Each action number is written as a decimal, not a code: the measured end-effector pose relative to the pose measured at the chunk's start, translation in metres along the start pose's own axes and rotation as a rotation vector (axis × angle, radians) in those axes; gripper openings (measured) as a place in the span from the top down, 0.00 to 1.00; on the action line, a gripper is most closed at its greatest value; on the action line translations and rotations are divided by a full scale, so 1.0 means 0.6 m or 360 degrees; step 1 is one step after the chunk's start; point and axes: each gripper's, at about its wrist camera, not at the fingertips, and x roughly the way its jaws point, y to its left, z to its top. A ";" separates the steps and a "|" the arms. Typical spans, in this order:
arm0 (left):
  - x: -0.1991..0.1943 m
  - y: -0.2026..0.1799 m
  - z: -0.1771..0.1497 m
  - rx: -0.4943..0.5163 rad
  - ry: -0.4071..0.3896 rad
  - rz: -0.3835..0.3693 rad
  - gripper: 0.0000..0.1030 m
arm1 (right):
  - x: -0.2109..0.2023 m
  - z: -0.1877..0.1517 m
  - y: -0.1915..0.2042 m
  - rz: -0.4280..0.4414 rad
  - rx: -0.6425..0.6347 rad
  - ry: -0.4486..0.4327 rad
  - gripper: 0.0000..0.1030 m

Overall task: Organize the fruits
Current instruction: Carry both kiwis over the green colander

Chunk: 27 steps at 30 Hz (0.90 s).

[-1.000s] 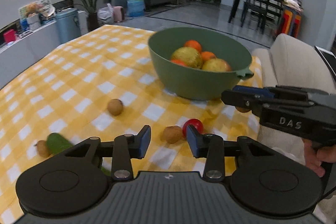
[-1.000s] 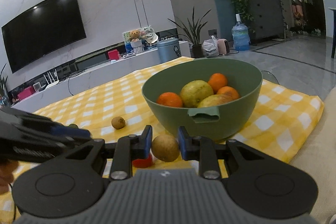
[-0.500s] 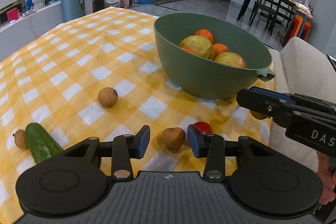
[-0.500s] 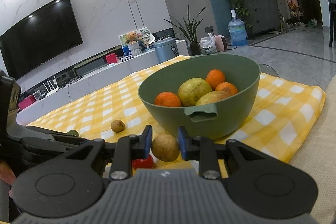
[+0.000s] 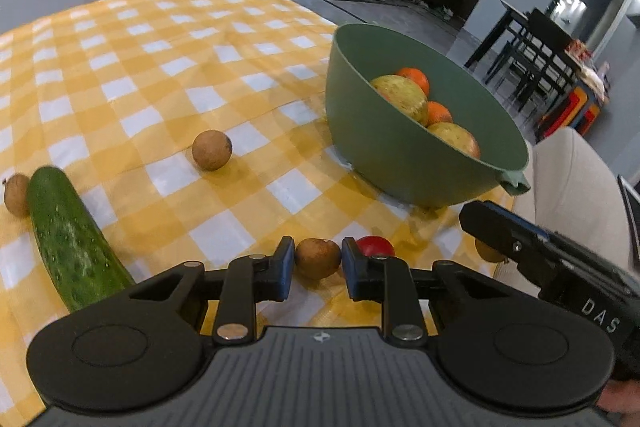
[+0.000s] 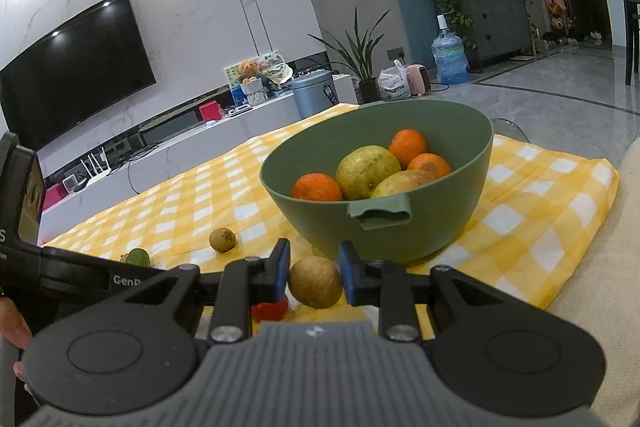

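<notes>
The left hand-held gripper (image 5: pixel 317 263) is closing its blue pads on a small brown fruit (image 5: pixel 317 257) that is sitting on the yellow checked cloth (image 5: pixel 160 67) covering the bench, in front of the green bowl (image 5: pixel 400 155). Its jaws have just been narrowing, and in the left wrist view both pads are now touching the fruit's sides. A red fruit (image 5: pixel 375 246) is lying just beside that brown one, on the side nearer the bowl's handle tab (image 5: pixel 516 183).

The right hand-held gripper (image 6: pixel 312 277) is gripping a second small brown fruit (image 6: pixel 316 281) between narrow jaws, just in front of the bowl and below its handle tab. The same red fruit is peeking out under this gripper's left pad.

The bowl is standing upright on the cloth and is holding oranges (image 6: pixel 408 147) and yellow-green pears (image 6: pixel 368 171).

A third brown fruit (image 5: pixel 212 149) is resting alone on the cloth to the left of the bowl, well apart from it. Farther from the bowl in the same direction, a green cucumber (image 5: pixel 72 239) is lying on the cloth, with a fourth small brown fruit (image 5: pixel 17 195) touching its far end.

A person's fingers (image 6: pixel 16 331) are showing at the left edge of the right wrist view.
</notes>
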 end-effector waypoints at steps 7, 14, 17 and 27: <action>-0.015 0.003 0.001 -0.0072 -0.0084 0.0000 0.73 | -0.006 -0.001 -0.007 0.0039 0.0030 -0.0024 0.78; -0.042 0.008 0.007 -0.0175 -0.0209 -0.0090 0.73 | -0.016 0.001 -0.013 0.0107 0.0072 -0.0058 0.78; -0.049 0.007 0.013 -0.0211 -0.0237 -0.0161 0.73 | -0.025 0.005 -0.012 0.0148 0.0089 -0.0088 0.78; -0.075 -0.007 0.026 -0.0310 -0.0379 -0.0417 0.73 | -0.080 0.065 -0.013 0.0184 0.0112 -0.0229 0.78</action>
